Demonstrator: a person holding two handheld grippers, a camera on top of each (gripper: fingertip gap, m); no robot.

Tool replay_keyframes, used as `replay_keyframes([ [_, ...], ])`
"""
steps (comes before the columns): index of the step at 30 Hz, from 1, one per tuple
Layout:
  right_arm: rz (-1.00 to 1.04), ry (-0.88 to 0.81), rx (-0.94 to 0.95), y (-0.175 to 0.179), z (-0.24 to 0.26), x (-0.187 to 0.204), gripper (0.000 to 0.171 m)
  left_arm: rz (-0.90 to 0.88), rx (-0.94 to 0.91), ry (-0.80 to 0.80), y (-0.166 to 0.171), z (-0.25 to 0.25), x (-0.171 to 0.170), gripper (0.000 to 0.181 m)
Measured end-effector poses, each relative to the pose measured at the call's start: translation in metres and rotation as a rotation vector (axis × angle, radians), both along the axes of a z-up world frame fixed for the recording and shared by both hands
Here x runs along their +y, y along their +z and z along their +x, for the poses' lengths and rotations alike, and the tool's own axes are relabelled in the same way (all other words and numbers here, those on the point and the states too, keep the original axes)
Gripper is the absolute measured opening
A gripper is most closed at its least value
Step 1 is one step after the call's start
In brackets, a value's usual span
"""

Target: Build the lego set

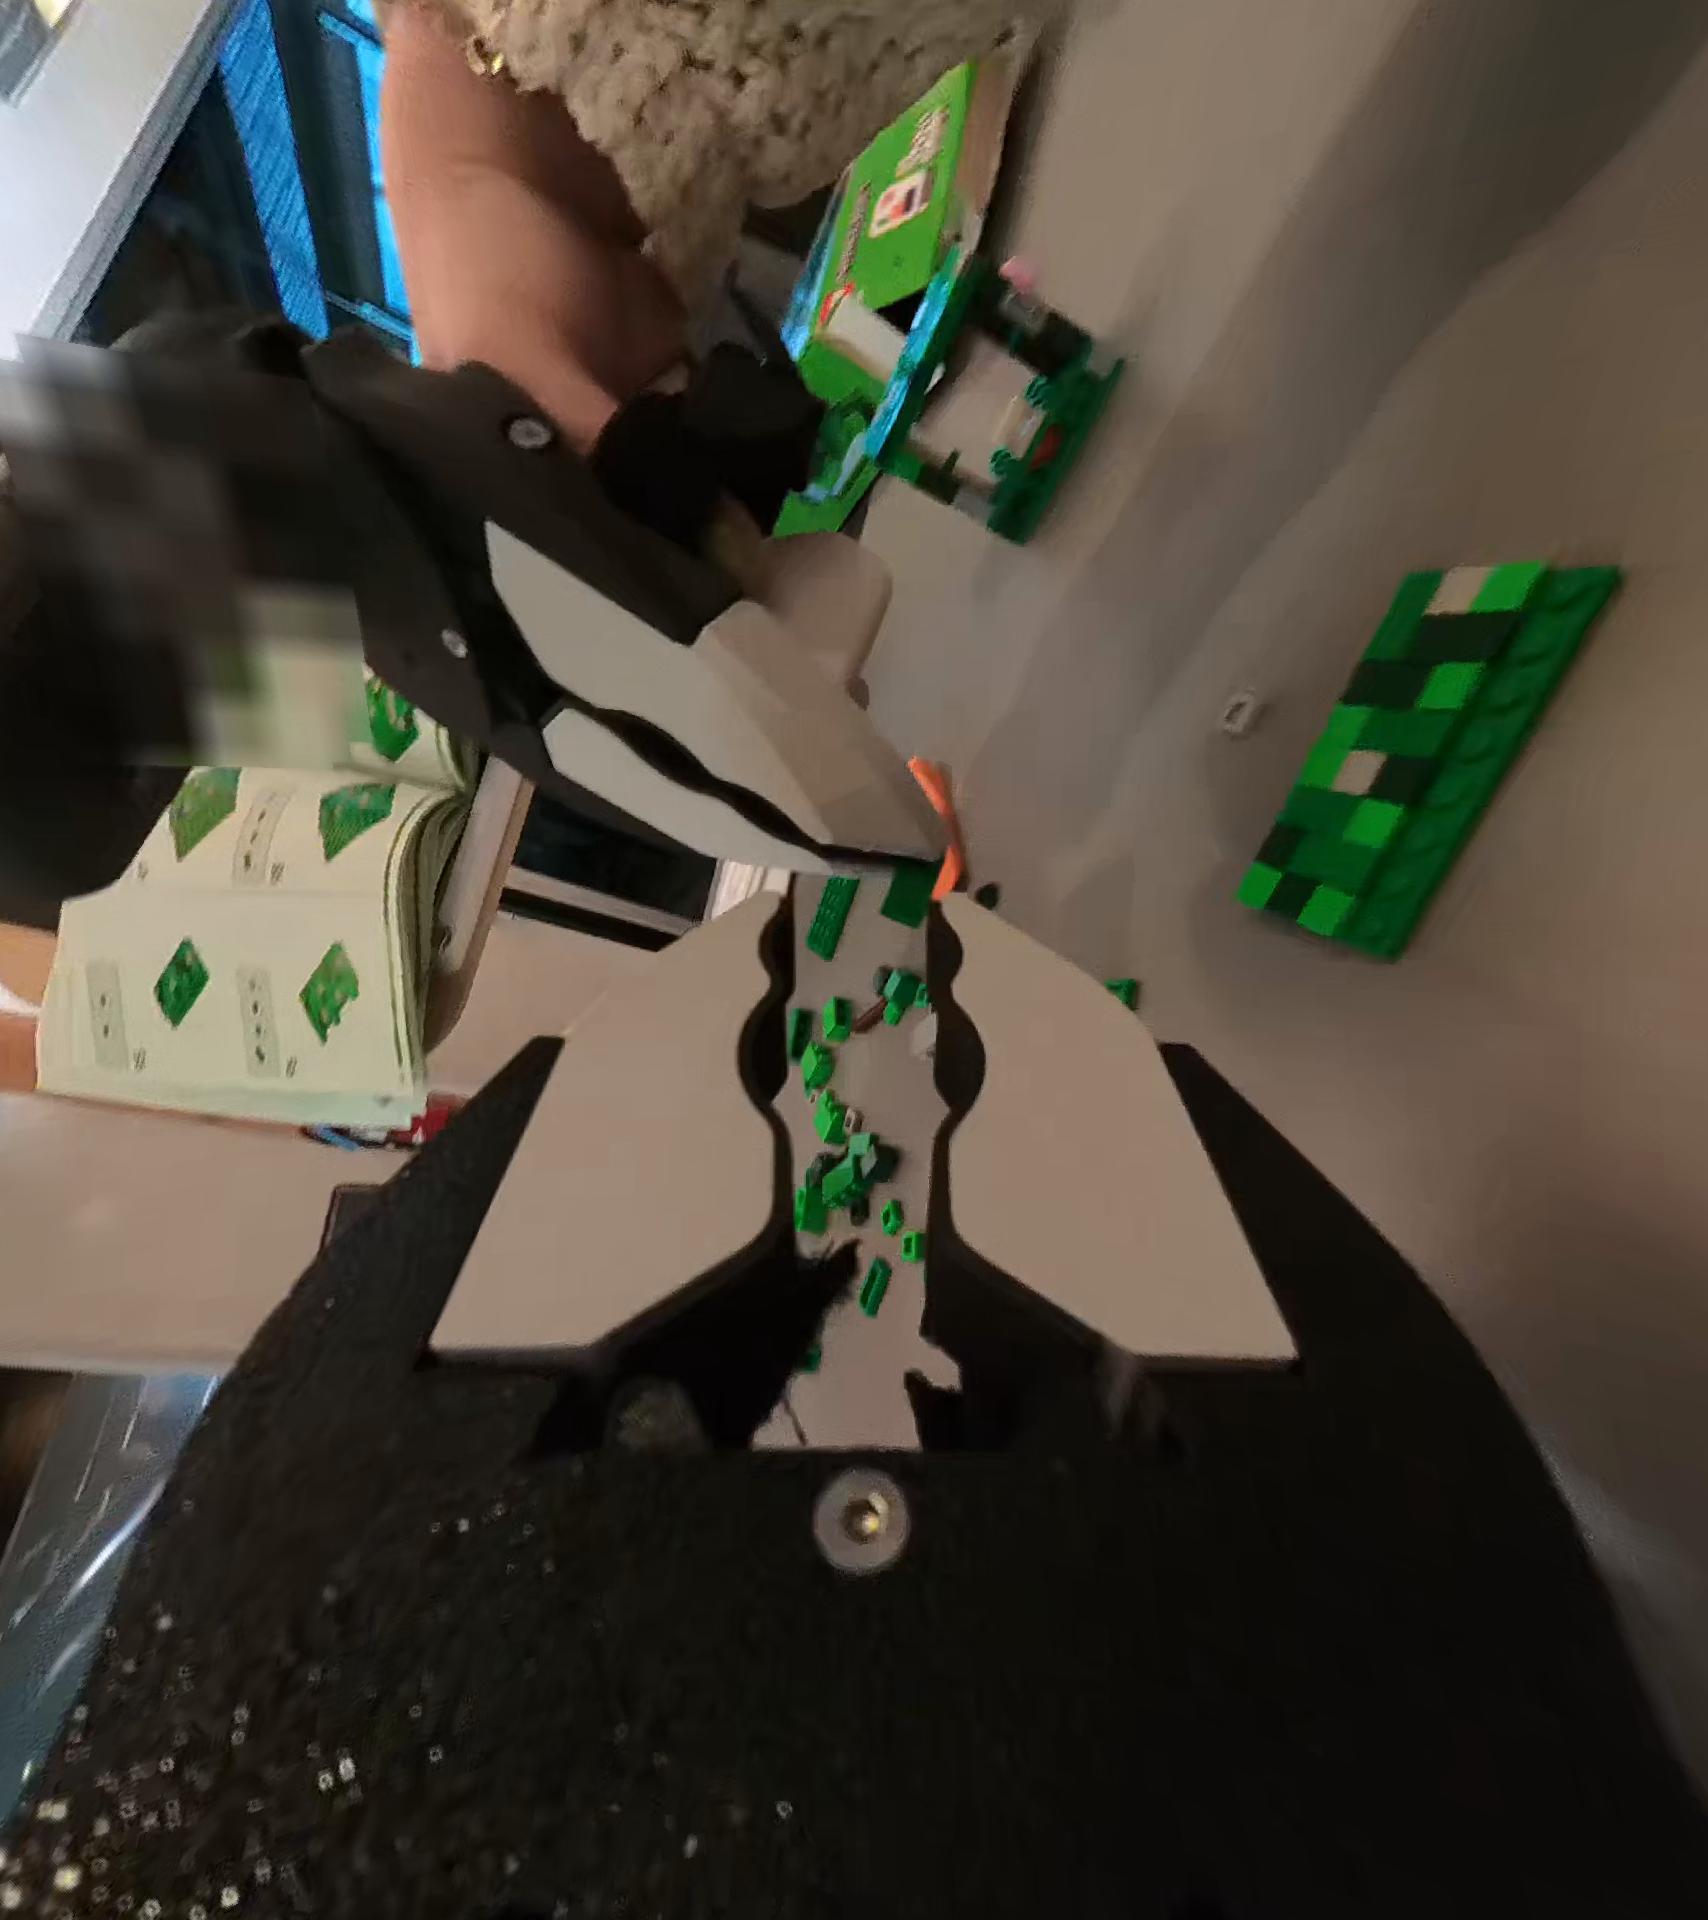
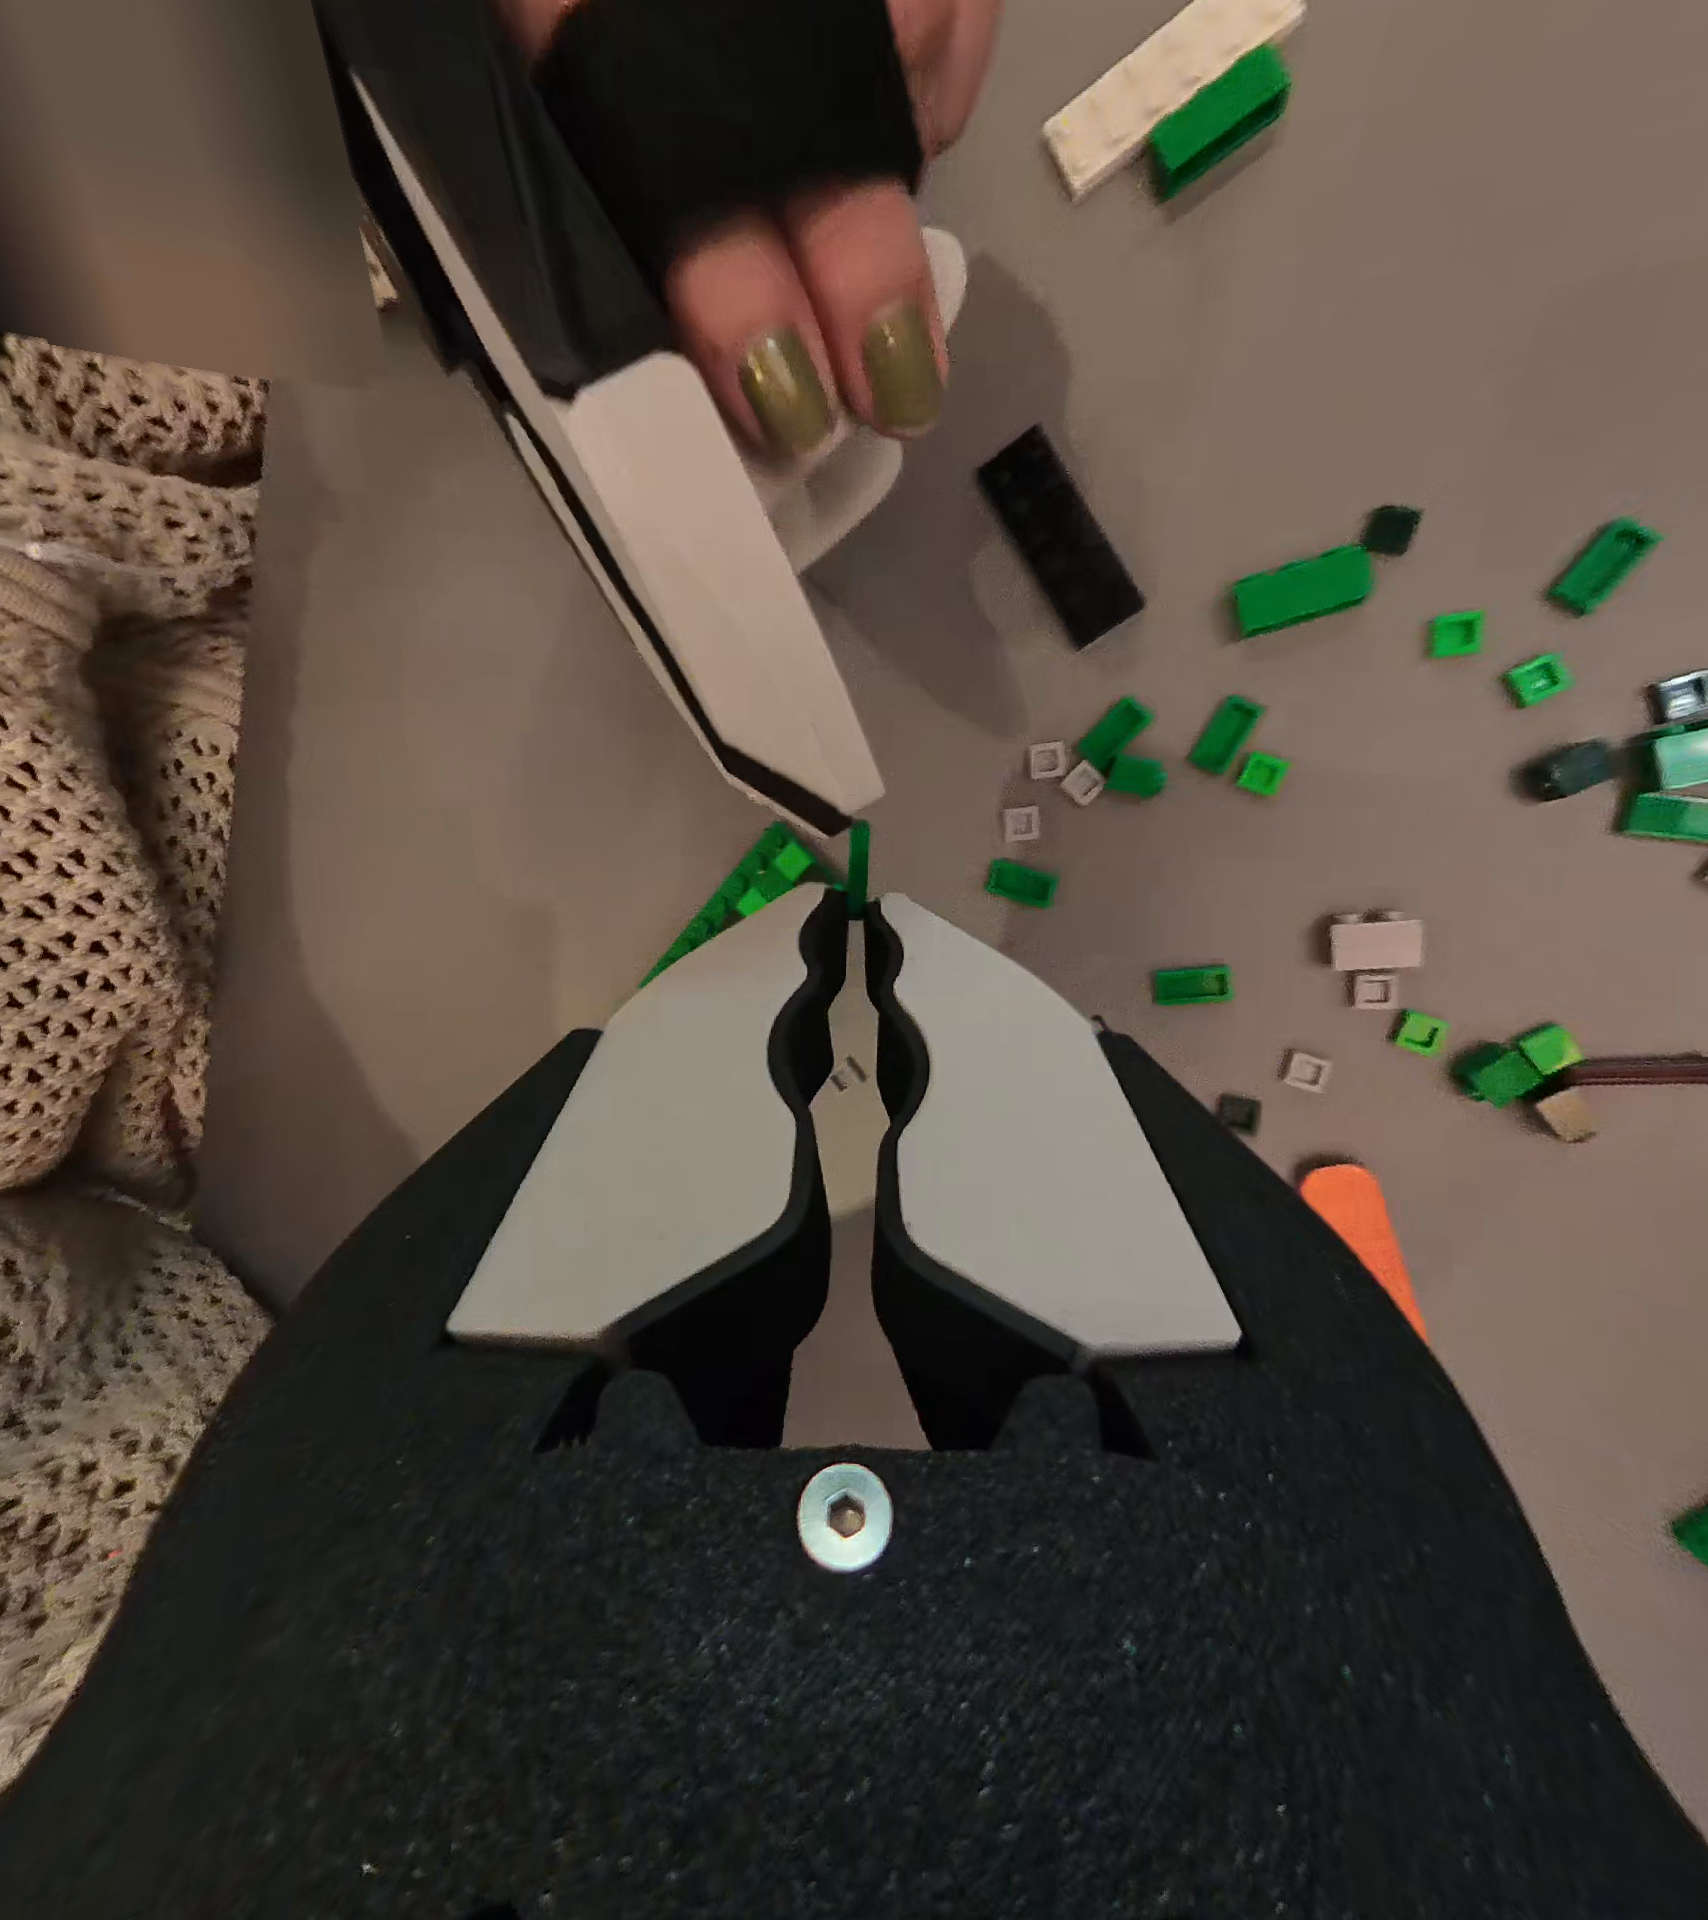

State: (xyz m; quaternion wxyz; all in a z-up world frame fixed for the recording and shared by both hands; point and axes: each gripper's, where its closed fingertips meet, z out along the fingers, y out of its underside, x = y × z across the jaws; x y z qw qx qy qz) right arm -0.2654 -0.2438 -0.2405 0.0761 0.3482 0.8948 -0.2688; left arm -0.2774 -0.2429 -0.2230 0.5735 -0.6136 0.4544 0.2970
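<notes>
Right tool nearly closed, pinching thin green piece.

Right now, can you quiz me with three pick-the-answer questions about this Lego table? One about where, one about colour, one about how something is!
1. Where do the loose bricks lie?
A on the table
B in a box
C on a chair

2. What colour is the thin piece in the right hand-held gripper?
A red
B green
C blue

3. The booklet is:
A open
B shut
C rolled up

Answers:
1 A, they are scattered over the grey top.
2 B, green shows between its fingertips.
3 A, its pages are spread.
</notes>
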Motion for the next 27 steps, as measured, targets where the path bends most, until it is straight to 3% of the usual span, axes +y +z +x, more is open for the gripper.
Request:
replay_keyframes([
  [9,-0.060,0.027,-0.052,0.002,0.018,-0.010,0.003,-0.029,0.074,-0.068,-0.009,0.020,-0.001,0.008],
  [15,-0.050,-0.021,0.006,-0.005,0.014,-0.006,0.003,-0.121,0.060,-0.025,-0.019,0.016,0.000,0.007],
  [20,0.067,-0.071,0.197,-0.010,0.019,0.016,0.018,-0.413,-0.141,-0.011,-0.040,0.008,-0.013,0.007],
  [27,0.091,-0.149,0.314,-0.040,0.064,0.000,0.029,-0.727,-0.452,-0.018,-0.052,0.019,-0.035,0.007],
])
